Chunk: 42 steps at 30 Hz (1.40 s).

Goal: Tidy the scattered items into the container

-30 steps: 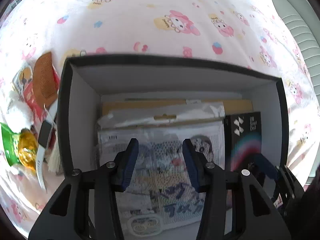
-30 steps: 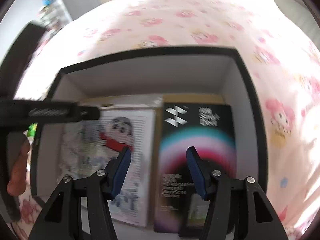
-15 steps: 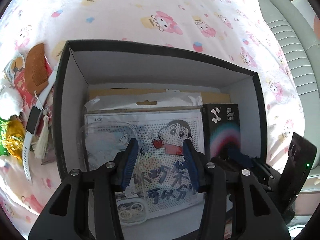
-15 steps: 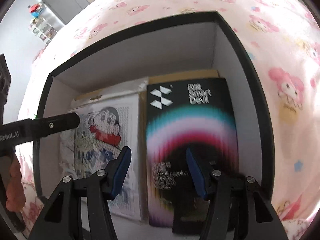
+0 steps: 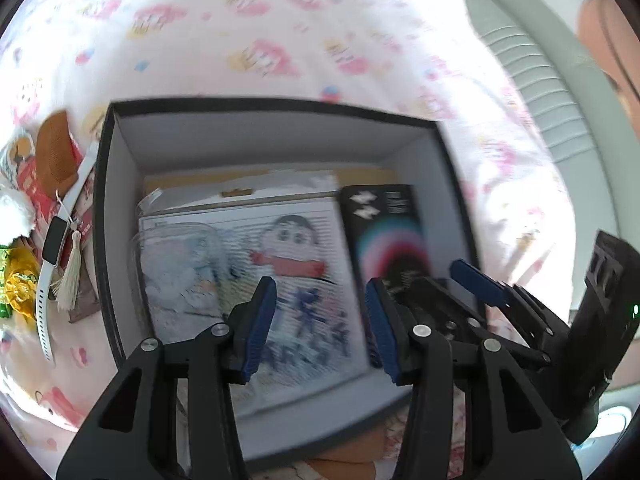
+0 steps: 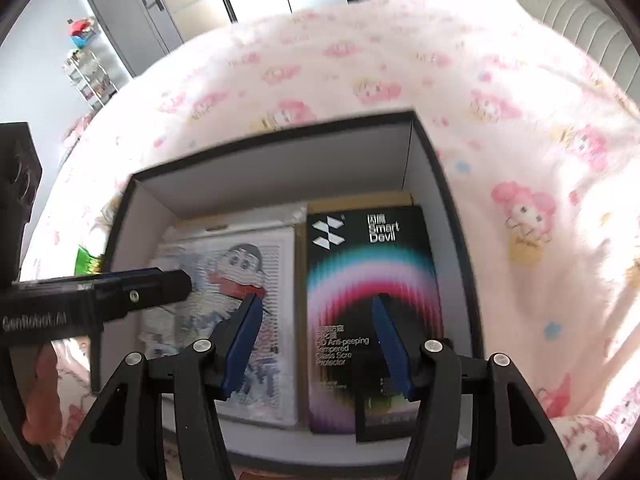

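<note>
Black box (image 5: 105, 216) on the bed, white inside, and both grippers are backing up out of it compared with a second ago. The right gripper (image 6: 316, 340) was down low over the black pack (image 6: 372, 304) with the picture smeared; now I see the whole box rim and the room behind, so it has lifted. Fingers on it are spread apart with nothing between them, and the pack lies flat along the right wall of the box, just beside the cartoon sheet (image 6: 236, 288). So that drop looks done to me.

Left gripper (image 5: 320, 320) is the same story: fingers apart, empty, and it has pulled higher and back since a second ago, with the right gripper poking in at the lower right of its view.

What's left is the pile on the bed (image 5: 280, 32) just outside the left wall: a white watch (image 5: 50, 256) with a tassel, a brown comb (image 5: 58, 152), a gold wrapper (image 5: 18, 292), something fluffy and white (image 5: 12, 212), some red packaging. My guess is the left gripper goes there next, since it's closest. The watch strap looks floppy, could be awkward to pinch.
</note>
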Each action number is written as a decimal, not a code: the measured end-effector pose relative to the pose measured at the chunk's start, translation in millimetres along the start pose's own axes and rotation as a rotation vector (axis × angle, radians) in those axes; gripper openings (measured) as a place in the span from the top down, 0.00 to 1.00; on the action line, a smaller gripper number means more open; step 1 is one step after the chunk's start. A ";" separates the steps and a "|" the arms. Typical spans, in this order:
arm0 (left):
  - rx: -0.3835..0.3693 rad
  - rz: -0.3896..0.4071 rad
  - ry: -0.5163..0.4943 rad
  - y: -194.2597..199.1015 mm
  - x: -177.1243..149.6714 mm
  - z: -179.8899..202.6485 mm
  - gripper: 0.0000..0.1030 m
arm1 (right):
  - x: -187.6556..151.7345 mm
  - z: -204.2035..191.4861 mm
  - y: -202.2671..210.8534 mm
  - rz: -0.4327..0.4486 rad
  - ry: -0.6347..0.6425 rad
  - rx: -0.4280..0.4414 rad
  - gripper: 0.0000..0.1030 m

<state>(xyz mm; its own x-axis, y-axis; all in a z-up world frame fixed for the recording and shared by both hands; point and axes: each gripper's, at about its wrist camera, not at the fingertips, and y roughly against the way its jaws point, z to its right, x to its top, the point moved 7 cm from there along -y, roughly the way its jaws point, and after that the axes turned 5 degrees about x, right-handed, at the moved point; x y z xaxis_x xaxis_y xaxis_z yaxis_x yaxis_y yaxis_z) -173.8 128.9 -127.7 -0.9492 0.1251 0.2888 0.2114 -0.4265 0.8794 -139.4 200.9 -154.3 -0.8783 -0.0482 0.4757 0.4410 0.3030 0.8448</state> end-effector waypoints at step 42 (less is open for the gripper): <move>0.154 0.320 0.527 96.1 -90.6 -330.1 0.55 | -14.3 -323.7 -129.3 -0.277 0.387 0.345 0.48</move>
<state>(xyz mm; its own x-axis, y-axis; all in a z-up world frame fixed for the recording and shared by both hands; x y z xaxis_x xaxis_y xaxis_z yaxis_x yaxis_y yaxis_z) -144.4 -219.1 -194.3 -0.8124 -0.4620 0.3558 0.4977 -0.2314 0.8359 -124.0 -145.7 -191.1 -0.7922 -0.4944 0.3578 0.0615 0.5187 0.8528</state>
